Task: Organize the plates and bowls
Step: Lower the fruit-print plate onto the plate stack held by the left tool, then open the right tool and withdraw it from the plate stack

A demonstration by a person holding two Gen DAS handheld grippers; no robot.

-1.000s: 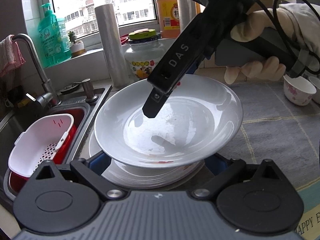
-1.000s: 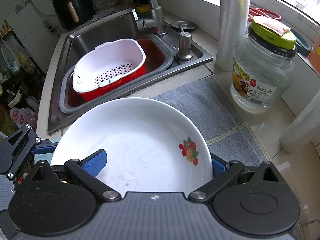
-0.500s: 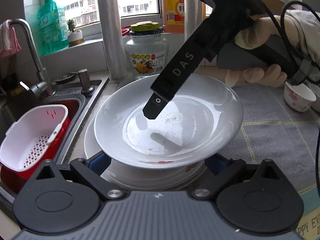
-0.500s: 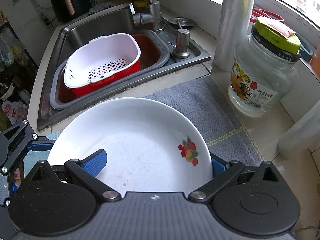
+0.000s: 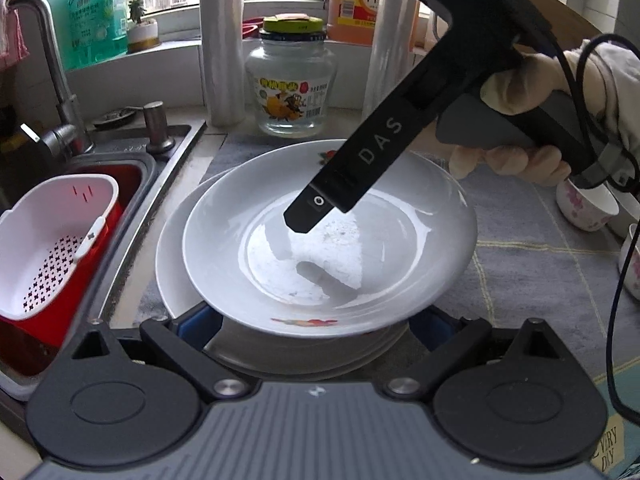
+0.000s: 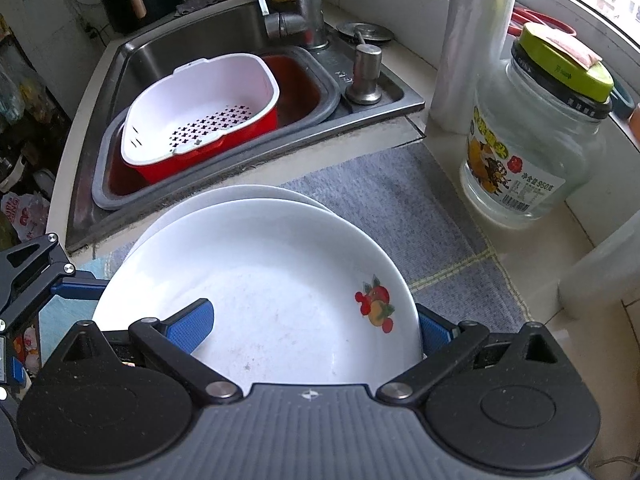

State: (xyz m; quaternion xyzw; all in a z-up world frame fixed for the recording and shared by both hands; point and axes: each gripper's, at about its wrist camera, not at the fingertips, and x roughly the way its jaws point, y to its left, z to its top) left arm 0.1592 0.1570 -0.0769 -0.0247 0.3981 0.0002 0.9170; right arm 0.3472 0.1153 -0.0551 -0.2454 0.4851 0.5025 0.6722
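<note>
— Tongs, from the left: the left gripper (image 5: 312,320) is spread wide, pads tucked low under the near rim of the top plate (image 5: 420,240), nipping nothing I can see.
— The stack (image 5: 172,248) beneath sits just beside the sink (image 5: 176,184).
— The right gripper (image 6: 312,328) pinches that top plate, one finger across its inside, the other under the rim. The plate hangs tilted, clear of the stack.
— That slanted bite worries me. A glazed rim could slip, and the plate would crack down on the stack.
— Or come down on the left gripper, if it isn't drawn out, and shove the stack sinkward.
</note>
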